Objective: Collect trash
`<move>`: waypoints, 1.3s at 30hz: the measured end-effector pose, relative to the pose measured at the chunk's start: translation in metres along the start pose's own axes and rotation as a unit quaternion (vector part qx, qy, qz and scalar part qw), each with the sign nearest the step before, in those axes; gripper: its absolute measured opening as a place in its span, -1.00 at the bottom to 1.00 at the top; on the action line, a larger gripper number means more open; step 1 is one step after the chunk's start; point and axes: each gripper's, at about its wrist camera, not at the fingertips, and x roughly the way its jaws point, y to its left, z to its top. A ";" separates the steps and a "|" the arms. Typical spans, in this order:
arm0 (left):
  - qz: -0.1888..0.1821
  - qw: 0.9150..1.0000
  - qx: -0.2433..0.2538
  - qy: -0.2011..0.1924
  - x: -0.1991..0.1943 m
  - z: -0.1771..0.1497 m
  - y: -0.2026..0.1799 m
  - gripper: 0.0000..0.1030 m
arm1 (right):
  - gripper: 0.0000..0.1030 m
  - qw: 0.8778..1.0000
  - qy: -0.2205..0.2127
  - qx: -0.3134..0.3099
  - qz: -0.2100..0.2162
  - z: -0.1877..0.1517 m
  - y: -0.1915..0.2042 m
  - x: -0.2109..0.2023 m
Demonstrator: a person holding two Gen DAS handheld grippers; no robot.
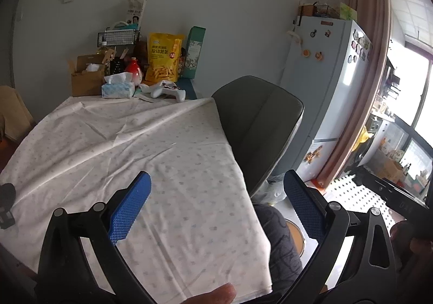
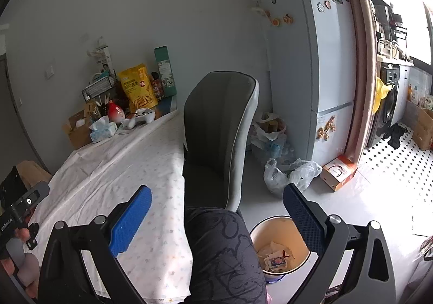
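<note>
My left gripper (image 1: 216, 182) is open and empty, held above the table's white dotted cloth (image 1: 121, 141) near its right edge. My right gripper (image 2: 216, 195) is open and empty, held over the person's knee (image 2: 224, 249) beside the table. A round bin (image 2: 278, 247) stands on the floor below it, with crumpled wrappers (image 2: 273, 258) inside. In the left wrist view only the bin's edge (image 1: 295, 233) shows past the knee. The left gripper's body (image 2: 19, 212) shows at the left edge of the right wrist view.
A grey chair (image 2: 216, 136) stands at the table's right side. At the table's far end are a tissue pack (image 1: 117, 87), a white game controller (image 1: 167, 91), a yellow snack bag (image 1: 162, 57) and a cardboard box (image 1: 86, 76). Plastic bags (image 2: 286, 174) lie by the fridge (image 2: 311, 60).
</note>
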 end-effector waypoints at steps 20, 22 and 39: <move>0.020 1.000 -0.001 0.017 0.007 -0.016 0.010 0.89 | 0.85 1.000 0.015 -0.008 0.016 -0.007 0.007 0.010; 0.021 1.000 0.000 0.018 0.008 -0.017 0.010 0.89 | 0.85 1.000 0.015 -0.008 0.016 -0.007 0.006 0.011; 0.017 1.000 -0.007 0.021 0.009 -0.021 0.012 0.89 | 0.85 0.999 0.025 -0.014 0.017 -0.010 0.012 0.019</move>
